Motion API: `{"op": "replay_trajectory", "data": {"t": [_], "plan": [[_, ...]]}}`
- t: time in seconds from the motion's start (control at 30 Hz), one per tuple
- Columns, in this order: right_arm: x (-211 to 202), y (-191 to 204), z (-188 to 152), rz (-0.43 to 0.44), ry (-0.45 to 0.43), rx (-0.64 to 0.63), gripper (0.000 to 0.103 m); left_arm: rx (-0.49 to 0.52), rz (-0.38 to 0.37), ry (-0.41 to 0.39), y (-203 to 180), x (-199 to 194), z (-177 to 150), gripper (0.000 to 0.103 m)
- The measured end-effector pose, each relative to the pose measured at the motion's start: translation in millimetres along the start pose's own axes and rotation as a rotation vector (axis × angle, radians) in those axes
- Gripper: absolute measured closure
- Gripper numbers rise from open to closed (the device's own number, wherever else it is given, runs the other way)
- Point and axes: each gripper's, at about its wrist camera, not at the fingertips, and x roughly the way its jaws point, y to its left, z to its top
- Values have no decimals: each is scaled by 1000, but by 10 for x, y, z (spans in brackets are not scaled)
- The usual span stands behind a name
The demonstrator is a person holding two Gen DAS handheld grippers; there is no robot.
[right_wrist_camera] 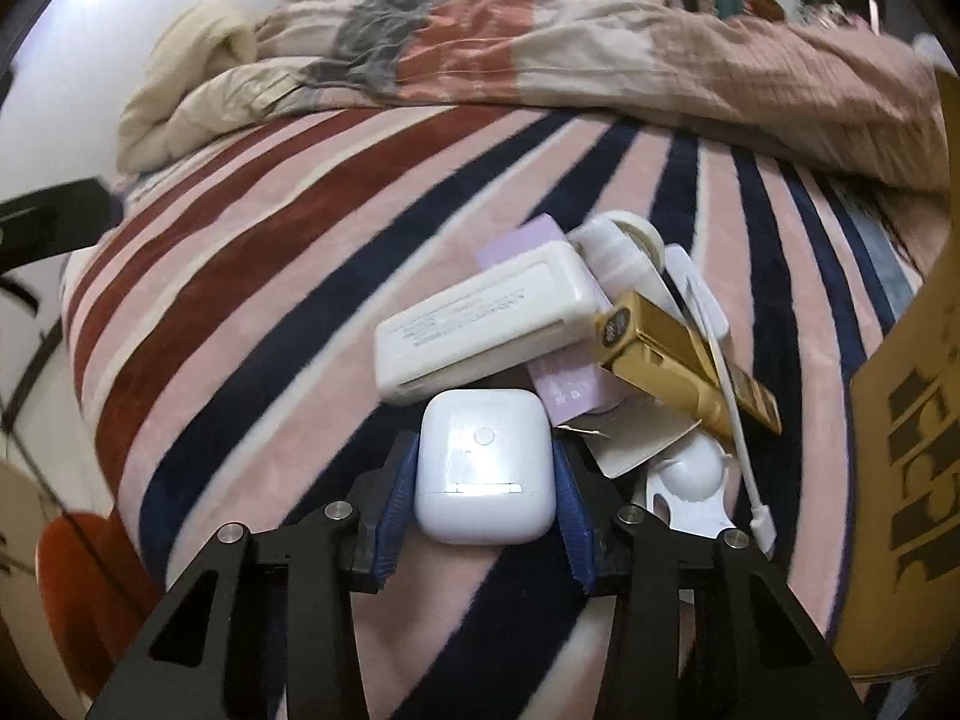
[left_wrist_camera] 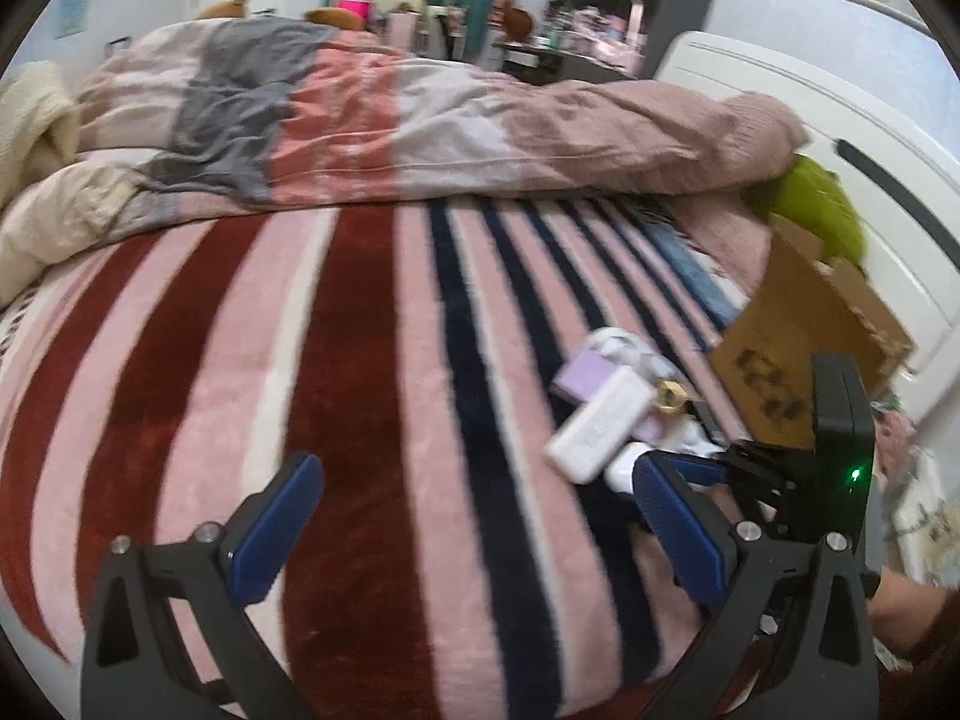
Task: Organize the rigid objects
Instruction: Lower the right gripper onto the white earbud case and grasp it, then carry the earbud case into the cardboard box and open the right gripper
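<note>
A brown cardboard box [right_wrist_camera: 906, 450] stands at the right edge of the striped blanket [right_wrist_camera: 288, 276], its inside hidden from both cameras; bold black print runs down its side, too skewed to read. Beside it lies a small heap: a white power bank [right_wrist_camera: 480, 324] with grey lettering (too blurred to make out), a gold rectangular box [right_wrist_camera: 678, 348], a lilac card [right_wrist_camera: 570, 387], a white cable [right_wrist_camera: 738, 420]. The right gripper [right_wrist_camera: 483, 498] has its blue pads pressed against both sides of a white earbud case [right_wrist_camera: 485, 468] at the heap's near edge. The left gripper [left_wrist_camera: 474, 534] hangs spread wide over the blanket, holding nothing.
</note>
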Motion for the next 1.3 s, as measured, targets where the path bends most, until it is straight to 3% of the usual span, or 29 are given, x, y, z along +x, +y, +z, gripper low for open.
{"op": "replay_trajectory", "data": {"t": [0.17, 0.23, 0.33, 0.43, 0.47, 0.53, 0.73, 0.9, 1.07, 1.13, 1.23, 1.3], "plan": [[-392, 36, 122, 143, -76, -85, 64, 65, -174, 40, -344, -33, 255, 1], [-614, 13, 204, 199, -117, -111, 64, 79, -244, 53, -511, -54, 406, 7], [-1004, -40, 370, 231, -207, -168, 64, 112, -344, 68, -819, -73, 665, 24], [-1325, -150, 503, 220, -281, -198, 64, 152, -415, 85, -1154, -39, 911, 45], [-1433, -233, 537, 214, -304, -200, 64, 160, -439, 87, -1256, -22, 977, 56], [-1592, -422, 568, 199, -333, -196, 64, 180, -487, 111, -1527, 76, 1159, 67], [-1793, -1067, 546, 92, -327, -145, 64, 268, -525, 199, -2296, 545, 1482, 67], [-1736, -1663, 541, 41, -162, -56, 64, 317, -520, 328, -2731, 1034, 1576, 67], [-1535, -1994, 540, 31, 19, -10, 64, 331, -502, 407, -2848, 1242, 1536, 67], [-1474, -2034, 513, 28, 61, 1, 63, 338, -490, 410, -2864, 1257, 1525, 63], [-1426, -2028, 489, 5, 105, -1, 63, 336, -460, 390, -2818, 1200, 1528, 48], [-1410, -2010, 488, 0, 114, -10, 49, 330, -444, 364, -2746, 1118, 1551, 45]]}}
